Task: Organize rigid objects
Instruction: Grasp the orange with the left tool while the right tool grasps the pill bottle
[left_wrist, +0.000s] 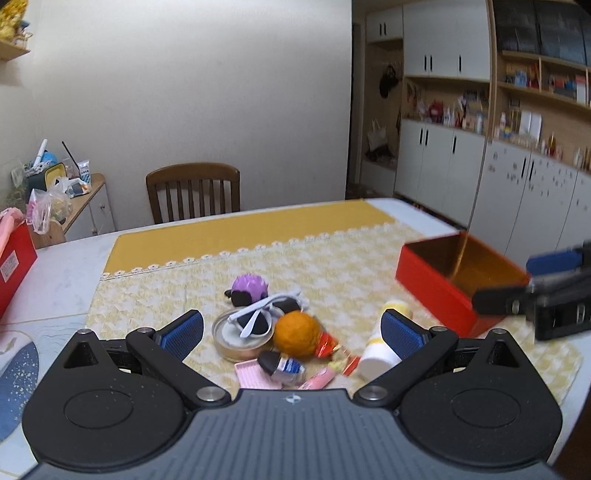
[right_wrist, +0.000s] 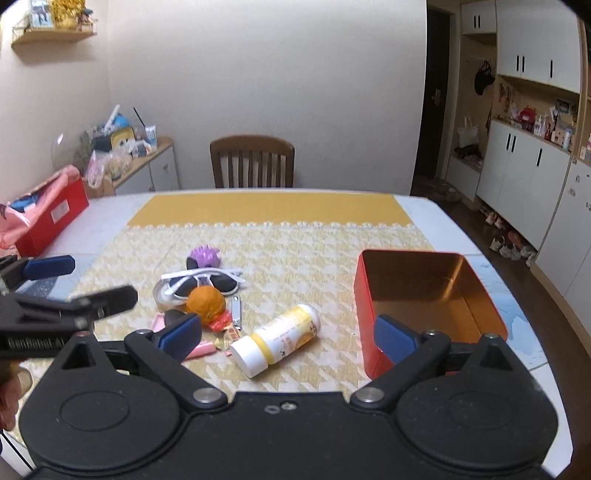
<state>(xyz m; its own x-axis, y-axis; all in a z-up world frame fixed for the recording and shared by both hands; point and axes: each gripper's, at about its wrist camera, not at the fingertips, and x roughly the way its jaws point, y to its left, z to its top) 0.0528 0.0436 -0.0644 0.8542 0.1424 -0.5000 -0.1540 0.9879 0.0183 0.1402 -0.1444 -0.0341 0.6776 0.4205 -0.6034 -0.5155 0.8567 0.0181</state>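
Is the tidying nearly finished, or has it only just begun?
It looks barely begun. The red tin is empty. Neither the left gripper nor the right gripper holds anything; both are open. Everything is left to do: the yellow bottle, sunglasses, orange, purple toy and nail clipper lie on the cloth.

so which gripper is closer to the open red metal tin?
Right. The right gripper has one fingertip overlapping the near wall of the open red metal tin. The left gripper hovers over the clutter pile, with the tin off to its right.
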